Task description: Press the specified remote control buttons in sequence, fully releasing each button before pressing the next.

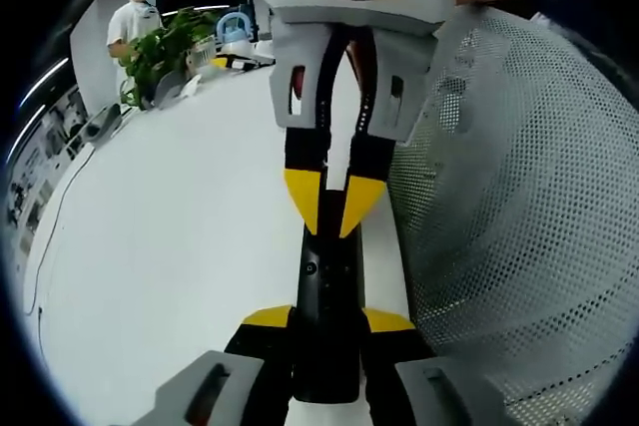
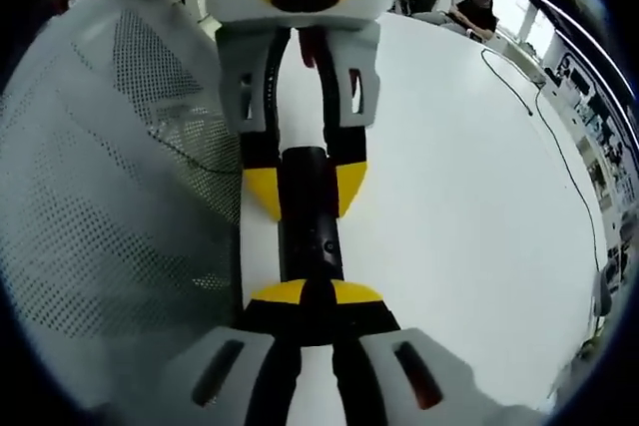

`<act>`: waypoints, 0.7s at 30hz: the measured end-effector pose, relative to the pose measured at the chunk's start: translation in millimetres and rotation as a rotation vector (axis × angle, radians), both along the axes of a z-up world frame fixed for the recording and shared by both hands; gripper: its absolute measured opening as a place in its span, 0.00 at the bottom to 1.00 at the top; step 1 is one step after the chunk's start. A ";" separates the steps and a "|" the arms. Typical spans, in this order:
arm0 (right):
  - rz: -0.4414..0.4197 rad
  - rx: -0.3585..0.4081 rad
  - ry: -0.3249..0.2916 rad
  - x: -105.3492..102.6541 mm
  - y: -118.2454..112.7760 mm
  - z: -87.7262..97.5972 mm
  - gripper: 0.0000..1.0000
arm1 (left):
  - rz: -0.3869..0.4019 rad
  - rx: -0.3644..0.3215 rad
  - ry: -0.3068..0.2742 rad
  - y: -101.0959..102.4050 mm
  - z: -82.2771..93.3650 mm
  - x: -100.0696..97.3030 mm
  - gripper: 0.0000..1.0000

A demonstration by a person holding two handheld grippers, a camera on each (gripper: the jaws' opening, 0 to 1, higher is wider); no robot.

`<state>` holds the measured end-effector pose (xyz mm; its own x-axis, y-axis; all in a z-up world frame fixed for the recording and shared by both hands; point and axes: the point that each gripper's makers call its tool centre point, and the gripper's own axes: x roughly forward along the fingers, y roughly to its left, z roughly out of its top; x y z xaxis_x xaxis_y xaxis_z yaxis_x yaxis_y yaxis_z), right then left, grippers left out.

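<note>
A wide white tabletop point(image 1: 180, 236) is seen beneath both tools, with a grey perforated mesh surface point(image 1: 519, 226) rising along one side of it; what the mesh belongs to cannot be told. Above the tabletop, a slim black remote control point(image 1: 324, 306) is held between the two tools, which face each other end to end.

In the left gripper view, the left claw point(image 1: 327, 321) is clamped on the near end of the remote control, a yellow pad lying against each side. From the top of that view, the right claw point(image 1: 332, 209) is brought down with its yellow tips drawn together onto the far end of the remote control. In the right gripper view, that same claw is seen with its tips nearly closed over the upper face of the remote control, where a small round button point(image 2: 328, 245) is visible.

At the far edge of the tabletop, a green potted plant point(image 1: 165, 47) is seen, with a person in a white shirt point(image 1: 133, 22) standing behind it.
</note>
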<state>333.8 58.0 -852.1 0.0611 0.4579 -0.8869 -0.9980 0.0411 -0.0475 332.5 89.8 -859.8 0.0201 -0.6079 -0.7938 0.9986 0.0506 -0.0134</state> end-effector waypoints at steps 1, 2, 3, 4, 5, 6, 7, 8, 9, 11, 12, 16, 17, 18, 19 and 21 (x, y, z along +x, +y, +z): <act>0.010 -0.016 -0.003 0.1 0.1 -0.6 0.06 | -0.001 0.000 0.000 0.0 0.0 0.0 0.26; 0.019 -0.028 -0.005 0.3 0.4 -0.9 0.06 | -0.001 0.001 0.000 0.1 -0.2 0.1 0.26; 0.019 -0.032 -0.001 0.8 0.6 -0.9 0.06 | -0.002 0.002 0.000 0.1 -0.2 0.1 0.26; 0.013 -0.035 0.009 1.8 0.0 -0.7 0.06 | -0.003 0.002 0.000 -0.1 0.0 0.1 0.26; -0.001 -0.031 0.024 2.0 -0.4 -0.7 0.06 | -0.004 0.001 0.000 -0.1 0.0 0.1 0.26; -0.020 -0.025 0.036 2.0 -0.8 -0.8 0.06 | -0.003 0.001 0.001 -0.3 0.4 -0.1 0.26; -0.045 -0.018 0.043 2.3 -1.3 -1.0 0.06 | -0.003 0.000 0.001 -0.3 0.4 -0.1 0.26; -0.070 -0.009 0.042 2.4 -1.3 -0.8 0.06 | -0.003 -0.002 0.002 -0.3 0.0 0.1 0.26; -0.075 -0.004 0.036 2.3 -1.8 -0.6 0.06 | -0.002 -0.003 0.002 -0.2 -0.1 0.2 0.26; -0.086 0.030 0.026 1.8 -2.6 0.4 0.06 | -0.001 -0.005 0.002 -0.2 0.0 0.2 0.26; -0.089 0.044 0.026 1.8 -3.0 0.7 0.06 | 0.000 -0.006 0.002 -0.3 0.1 0.1 0.26; -0.118 0.063 0.042 3.2 -1.3 1.4 0.06 | -0.001 -0.005 0.001 -0.3 0.3 0.0 0.26; -0.107 0.056 0.043 2.8 -0.7 1.3 0.06 | -0.001 -0.004 0.001 -0.3 0.3 -0.1 0.26; -0.103 0.051 0.046 2.7 -0.2 1.4 0.06 | -0.001 -0.004 0.001 -0.2 0.2 -0.1 0.26; -0.100 0.047 0.048 2.5 0.2 1.5 0.06 | -0.002 -0.004 0.001 -0.2 0.2 -0.1 0.26; -0.080 0.040 0.040 1.7 0.8 1.3 0.06 | -0.001 -0.006 0.001 -0.2 0.5 -0.2 0.26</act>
